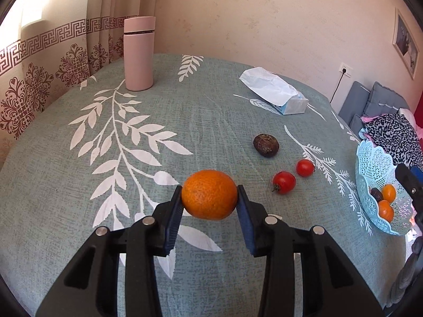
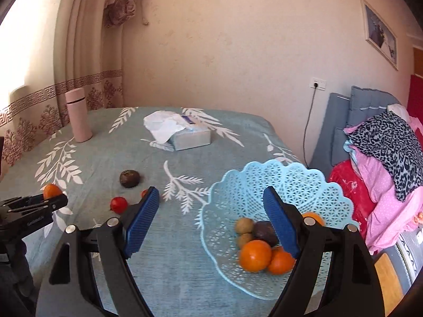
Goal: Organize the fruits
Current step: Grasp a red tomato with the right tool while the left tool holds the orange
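The left gripper (image 1: 210, 198) had the orange (image 1: 209, 194) squarely between its two blue pads (image 1: 174, 216), one pad pressed to each side of the fruit, the orange sitting at the very tips and bulging out ahead of them. It looked lifted clear of the tablecloth (image 1: 66, 174), with the leaf print showing beneath it. From the right wrist view the same orange (image 2: 52, 191) peeked out just past the left gripper's black fingers at the far left edge.

Over on the right, the right gripper (image 2: 211, 206) stood wide apart and held nothing, its left pad over the bare cloth and its right pad (image 2: 280, 224) over the pale blue lattice basket (image 2: 304, 182). Inside that basket lay two oranges (image 2: 255, 255) at the front, touching each other, with a dark fruit and two small brownish ones just behind, and another orange partly hidden by the right finger.

Out on the cloth, a dark wrinkled fruit (image 1: 266, 145) sat apart, and two small red tomatoes (image 1: 284, 182) lay near each other between it and the basket. Farther back stood a pink flask (image 1: 138, 52), upright near the curtain, and a tissue box (image 1: 280, 92) with a sheet pulled up from it.
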### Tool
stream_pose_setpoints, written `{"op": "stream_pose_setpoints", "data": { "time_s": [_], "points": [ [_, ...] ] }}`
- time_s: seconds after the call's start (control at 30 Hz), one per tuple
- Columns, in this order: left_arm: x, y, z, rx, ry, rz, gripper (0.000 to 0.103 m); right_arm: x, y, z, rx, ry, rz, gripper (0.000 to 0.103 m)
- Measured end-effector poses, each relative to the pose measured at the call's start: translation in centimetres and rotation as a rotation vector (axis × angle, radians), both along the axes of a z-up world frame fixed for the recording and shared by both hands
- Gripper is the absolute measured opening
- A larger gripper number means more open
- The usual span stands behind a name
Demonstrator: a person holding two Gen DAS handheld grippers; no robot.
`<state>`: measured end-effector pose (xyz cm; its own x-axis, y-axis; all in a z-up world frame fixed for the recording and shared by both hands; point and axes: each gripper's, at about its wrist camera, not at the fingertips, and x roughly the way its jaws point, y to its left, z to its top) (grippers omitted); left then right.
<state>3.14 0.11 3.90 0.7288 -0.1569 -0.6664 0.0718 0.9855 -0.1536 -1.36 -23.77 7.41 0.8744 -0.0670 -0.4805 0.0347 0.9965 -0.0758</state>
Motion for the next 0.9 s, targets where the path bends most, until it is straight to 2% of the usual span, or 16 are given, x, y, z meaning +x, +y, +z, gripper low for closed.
{"op": "stream_pose_setpoints", "data": {
  "time_s": [0.17, 0.27, 0.37, 0.4, 0.43, 0.63, 0.77, 0.9],
  "points": [
    [-0.1, 1.0, 0.0, -0.011, -0.004, 0.029, 0.040, 2.6, 5.7, -1.8, -0.065, 0.104, 0.184, 0.082],
    [-0.3, 1.5, 0.3, -0.013, -0.017, 0.047, 0.040, 4.0, 7.5, -3.0, -0.087, 0.144, 0.231, 0.080],
    [-0.5, 2.0, 0.5, -0.009, -0.034, 0.069, 0.040, 6.0, 8.4, -4.3, -0.066, 0.222, 0.262, 0.067],
    [-0.5, 2.1, 0.6, -0.009, -0.037, 0.073, 0.040, 6.5, 8.6, -4.7, -0.055, 0.249, 0.275, 0.058],
    [-0.6, 2.1, 0.6, -0.012, -0.037, 0.074, 0.040, 7.2, 8.8, -5.1, -0.040, 0.271, 0.286, 0.054],
    [-0.6, 2.0, 0.6, -0.013, -0.034, 0.065, 0.040, 9.3, 9.5, -6.1, 0.028, 0.337, 0.305, 0.051],
    [-0.6, 2.0, 0.6, -0.017, -0.031, 0.064, 0.040, 10.4, 9.7, -6.7, 0.028, 0.359, 0.290, 0.049],
    [-0.7, 1.8, 0.6, -0.015, -0.029, 0.057, 0.040, 11.5, 9.6, -7.5, 0.050, 0.394, 0.283, 0.037]
  ]
}}
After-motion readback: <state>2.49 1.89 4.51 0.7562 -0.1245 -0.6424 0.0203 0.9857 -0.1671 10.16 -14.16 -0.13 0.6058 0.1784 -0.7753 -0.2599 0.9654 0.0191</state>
